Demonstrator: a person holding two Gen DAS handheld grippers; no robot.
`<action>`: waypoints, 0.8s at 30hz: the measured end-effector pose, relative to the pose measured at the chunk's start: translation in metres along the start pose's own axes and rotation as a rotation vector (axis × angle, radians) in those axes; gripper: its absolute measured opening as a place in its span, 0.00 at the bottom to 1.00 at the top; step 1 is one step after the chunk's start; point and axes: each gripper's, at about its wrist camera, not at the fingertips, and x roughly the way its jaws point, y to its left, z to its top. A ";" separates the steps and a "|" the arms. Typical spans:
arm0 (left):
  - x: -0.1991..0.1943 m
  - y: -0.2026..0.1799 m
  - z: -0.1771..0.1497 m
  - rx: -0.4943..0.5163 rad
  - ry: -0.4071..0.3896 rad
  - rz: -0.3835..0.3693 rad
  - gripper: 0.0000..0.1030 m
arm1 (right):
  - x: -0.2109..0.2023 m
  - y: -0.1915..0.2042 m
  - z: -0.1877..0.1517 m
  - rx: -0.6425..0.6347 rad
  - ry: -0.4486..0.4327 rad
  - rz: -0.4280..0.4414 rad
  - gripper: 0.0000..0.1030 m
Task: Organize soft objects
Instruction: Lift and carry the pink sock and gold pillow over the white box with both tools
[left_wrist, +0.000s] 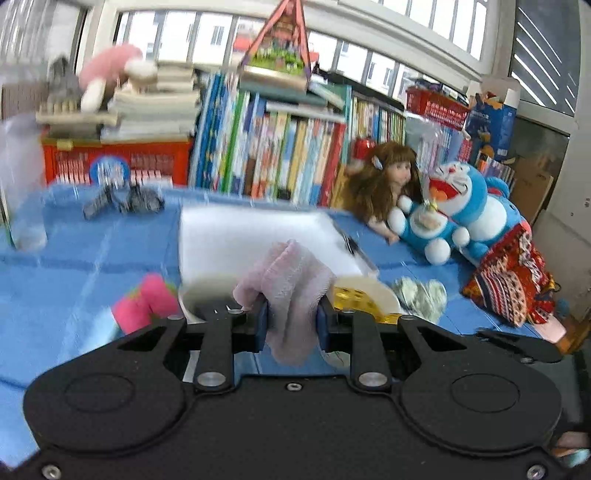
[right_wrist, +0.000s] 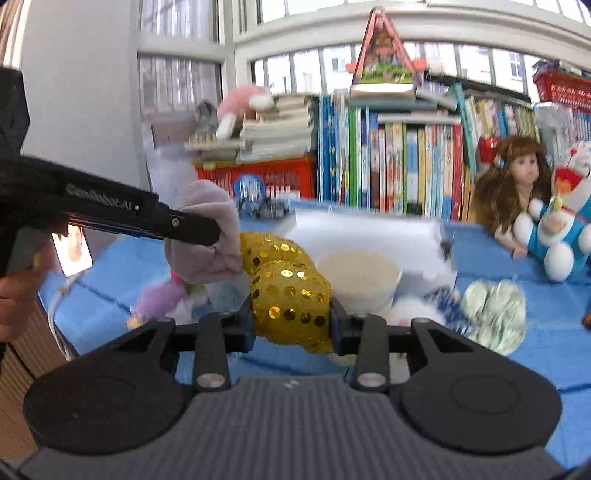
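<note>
Left gripper (left_wrist: 291, 321) clamped a pale pink cloth (left_wrist: 290, 291) at lower centre of frame, above the blue mat (left_wrist: 74, 258) | right gripper (right_wrist: 291, 326) gripped a gold sequined toy (right_wrist: 291, 295) at centre, beside a white tub (right_wrist: 360, 277) | doll (right_wrist: 517, 184) at right edge.

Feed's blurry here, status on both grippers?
Left gripper shut on pink cloth. Right gripper shut on gold sequin toy. Both lifted over blue mat; white cup just ahead.

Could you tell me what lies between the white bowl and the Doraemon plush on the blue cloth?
A silver sequined heart lies between the white bowl and the Doraemon plush, seen best in the right wrist view.
</note>
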 end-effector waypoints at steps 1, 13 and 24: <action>-0.001 -0.001 0.008 0.012 -0.011 0.010 0.23 | -0.003 -0.003 0.007 0.005 -0.013 0.003 0.41; 0.058 0.007 0.086 0.074 0.013 0.143 0.23 | 0.024 -0.037 0.081 0.001 -0.056 -0.115 0.42; 0.136 0.010 0.099 0.096 0.087 0.251 0.23 | 0.083 -0.067 0.098 0.038 0.034 -0.140 0.43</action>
